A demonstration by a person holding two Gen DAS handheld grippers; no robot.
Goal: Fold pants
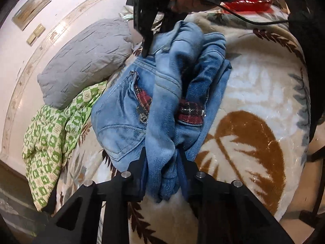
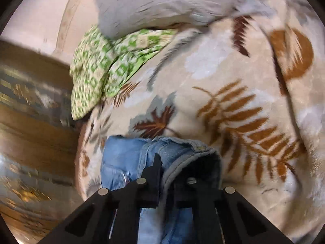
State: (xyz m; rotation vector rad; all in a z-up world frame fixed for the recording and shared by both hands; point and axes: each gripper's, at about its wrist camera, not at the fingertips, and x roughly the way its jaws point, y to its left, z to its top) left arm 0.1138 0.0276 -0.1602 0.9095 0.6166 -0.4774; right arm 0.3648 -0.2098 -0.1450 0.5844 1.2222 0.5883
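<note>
Blue denim pants with red plaid lining lie bunched on a leaf-patterned blanket. My left gripper is shut on a gathered fold of the pants at their near end. My right gripper shows in the left wrist view at the far end of the pants, held by a hand, shut on the waistband. In the right wrist view the right gripper pinches the grey-edged waistband of the pants; its right finger is hidden under cloth.
A grey pillow and a green patterned cloth lie to the left on the bed. A red dish sits at the far right. A black cable trails from the right gripper. The bed's edge and floor are at left.
</note>
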